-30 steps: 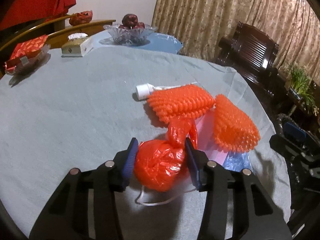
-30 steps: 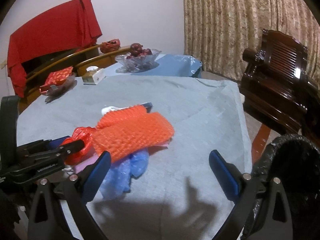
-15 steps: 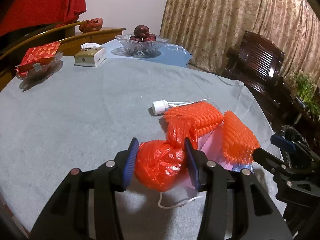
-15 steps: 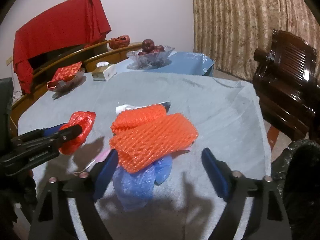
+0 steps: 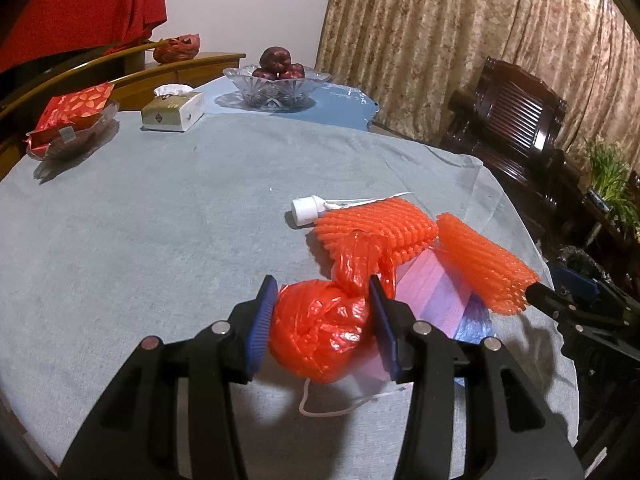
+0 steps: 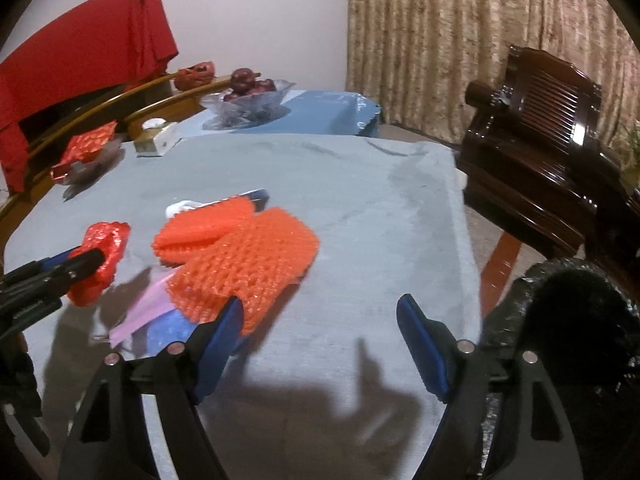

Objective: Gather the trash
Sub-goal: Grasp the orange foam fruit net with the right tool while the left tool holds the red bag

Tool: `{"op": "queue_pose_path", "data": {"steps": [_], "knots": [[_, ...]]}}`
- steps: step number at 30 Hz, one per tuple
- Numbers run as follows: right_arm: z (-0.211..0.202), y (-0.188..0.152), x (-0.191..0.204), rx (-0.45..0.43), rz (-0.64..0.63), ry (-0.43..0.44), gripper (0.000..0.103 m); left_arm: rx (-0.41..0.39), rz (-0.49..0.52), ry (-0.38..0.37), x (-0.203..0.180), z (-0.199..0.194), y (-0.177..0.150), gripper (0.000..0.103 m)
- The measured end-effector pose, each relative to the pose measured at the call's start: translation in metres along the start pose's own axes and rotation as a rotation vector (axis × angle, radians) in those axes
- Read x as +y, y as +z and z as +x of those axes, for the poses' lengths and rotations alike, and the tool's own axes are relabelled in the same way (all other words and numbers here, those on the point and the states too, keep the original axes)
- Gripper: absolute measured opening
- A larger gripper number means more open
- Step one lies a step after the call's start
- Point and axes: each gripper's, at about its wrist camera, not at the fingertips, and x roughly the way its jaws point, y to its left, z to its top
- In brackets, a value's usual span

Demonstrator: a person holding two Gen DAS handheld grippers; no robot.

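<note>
Red bag [image 5: 320, 330] sat clamped in my left gripper [image 5: 322, 324]; right gripper [image 6: 320, 332] gaped empty, and I judged its near jaw might snag the foam net [image 6: 244, 268].

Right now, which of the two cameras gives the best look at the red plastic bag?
The left wrist view. There the red plastic bag fills the centre, squeezed between the left gripper pads, knot and creases clear. The right wrist view shows the bag only small, far at the left edge, partly hidden by that gripper.

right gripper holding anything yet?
No. In the right wrist view the right gripper stands open, only bare tablecloth between its pads, its left pad at the edge of the orange foam net.
</note>
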Motion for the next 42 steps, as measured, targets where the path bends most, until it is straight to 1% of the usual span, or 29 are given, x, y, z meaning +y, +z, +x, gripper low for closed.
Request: {"op": "queue_pose_path", "data": {"steps": [3, 11, 16, 22, 29, 33, 37, 40, 42], "knots": [[-0.003, 0.0, 0.001, -0.002, -0.009, 0.009, 0.078, -0.003, 0.0, 0.011, -0.002, 0.0, 0.0, 0.044], [-0.018, 0.001, 0.014, -0.024, -0.031, 0.073, 0.078, -0.013, -0.005, 0.028, -0.002, -0.005, 0.001, 0.044], [-0.013, 0.006, 0.024, -0.027, -0.028, 0.092, 0.078, -0.017, 0.0, 0.027, -0.005, -0.008, 0.001, 0.044], [0.0, 0.004, 0.021, -0.003, -0.011, 0.056, 0.078, -0.015, 0.004, 0.022, -0.005, -0.006, 0.002, 0.044], [0.014, -0.004, 0.004, 0.026, 0.013, 0.002, 0.078, -0.009, 0.013, 0.014, -0.01, -0.003, 0.001, 0.044], [0.026, -0.007, -0.003, 0.046, 0.019, -0.012, 0.078, -0.009, 0.02, 0.01, -0.013, 0.001, 0.002, 0.044], [0.034, -0.009, -0.006, 0.047, 0.03, -0.032, 0.077, -0.007, 0.02, 0.009, -0.015, 0.006, 0.003, 0.044], [0.04, -0.01, -0.01, 0.054, 0.035, -0.037, 0.073, -0.004, 0.016, 0.009, -0.015, 0.01, 0.004, 0.044], [0.045, -0.011, -0.012, 0.062, 0.037, -0.042, 0.068, -0.001, 0.02, 0.012, -0.017, 0.014, 0.004, 0.044]]}}
